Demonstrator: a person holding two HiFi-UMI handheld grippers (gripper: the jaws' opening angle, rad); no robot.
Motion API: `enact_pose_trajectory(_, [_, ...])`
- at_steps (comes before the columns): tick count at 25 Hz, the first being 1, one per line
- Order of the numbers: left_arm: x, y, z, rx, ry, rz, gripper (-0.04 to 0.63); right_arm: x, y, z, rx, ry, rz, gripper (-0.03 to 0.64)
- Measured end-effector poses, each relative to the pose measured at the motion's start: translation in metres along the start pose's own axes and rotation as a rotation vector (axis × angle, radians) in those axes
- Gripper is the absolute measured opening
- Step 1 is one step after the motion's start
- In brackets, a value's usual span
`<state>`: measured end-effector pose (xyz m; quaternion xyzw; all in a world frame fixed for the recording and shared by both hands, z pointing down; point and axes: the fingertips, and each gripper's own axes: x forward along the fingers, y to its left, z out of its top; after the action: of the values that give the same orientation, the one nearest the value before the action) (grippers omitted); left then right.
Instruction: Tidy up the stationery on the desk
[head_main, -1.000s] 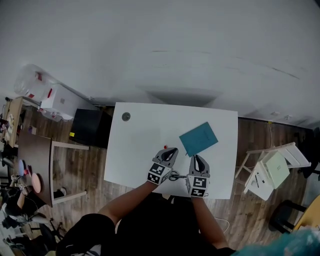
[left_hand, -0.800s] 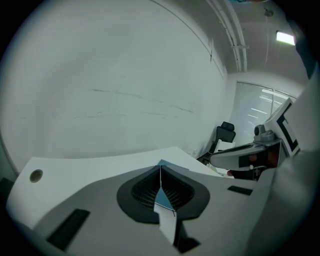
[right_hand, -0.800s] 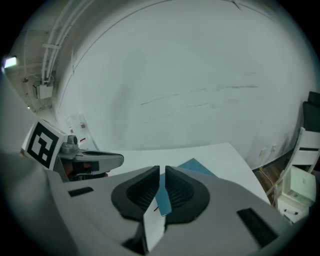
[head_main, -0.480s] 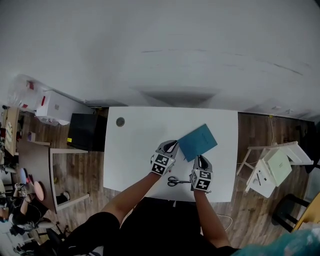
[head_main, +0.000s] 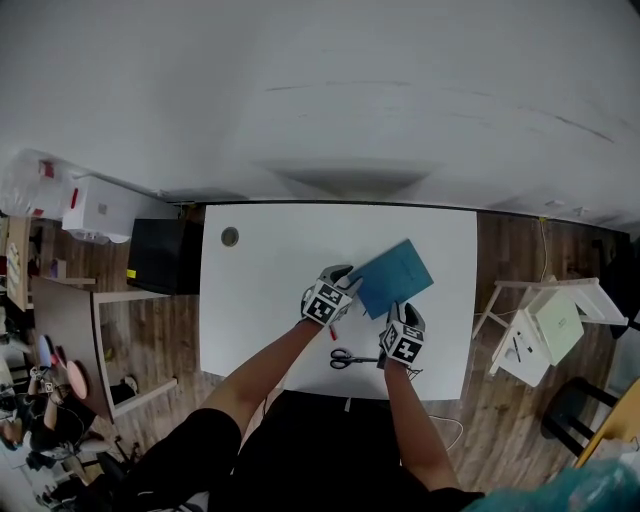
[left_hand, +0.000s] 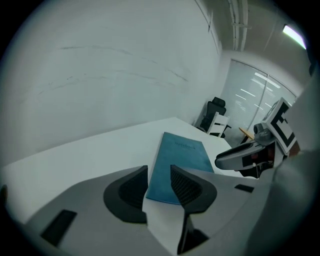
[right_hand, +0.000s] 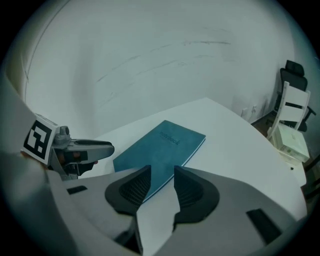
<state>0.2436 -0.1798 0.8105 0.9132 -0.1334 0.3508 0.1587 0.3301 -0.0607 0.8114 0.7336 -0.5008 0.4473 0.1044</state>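
Teal notebook (head_main: 392, 278) lies flat on the white bench (head_main: 255, 310), black scissors (head_main: 352, 357) nearer the person. Left claw (head_main: 341, 272) and right claw (head_main: 400, 314) have just been opening; both are empty, close by the notebook.

A black cabinet (head_main: 158, 268) is standing on the wood floor (head_main: 505, 255), with a white storage box (head_main: 100, 210) sitting just behind it and a brown table (head_main: 62, 315) standing in front. Well apart, on the other side, a white folding chair (head_main: 515, 358) is holding a pale green sheet (head_main: 556, 326).
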Motion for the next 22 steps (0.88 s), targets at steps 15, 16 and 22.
enact_pose_trajectory(15, [0.028, -0.003, -0.027, 0.031, 0.162, -0.048, 0.149, 0.019, 0.009, -0.018, 0.073, 0.041, 0.042, 0.135])
enact_pose_trajectory(16, [0.028, -0.003, -0.026, 0.019, 0.166, -0.051, 0.149, 0.019, 0.008, -0.019, 0.069, 0.041, 0.038, 0.135])
enact_pose_trajectory(22, [0.029, 0.0, -0.029, -0.065, 0.19, -0.099, 0.155, 0.02, 0.007, -0.019, 0.023, 0.032, 0.021, 0.135])
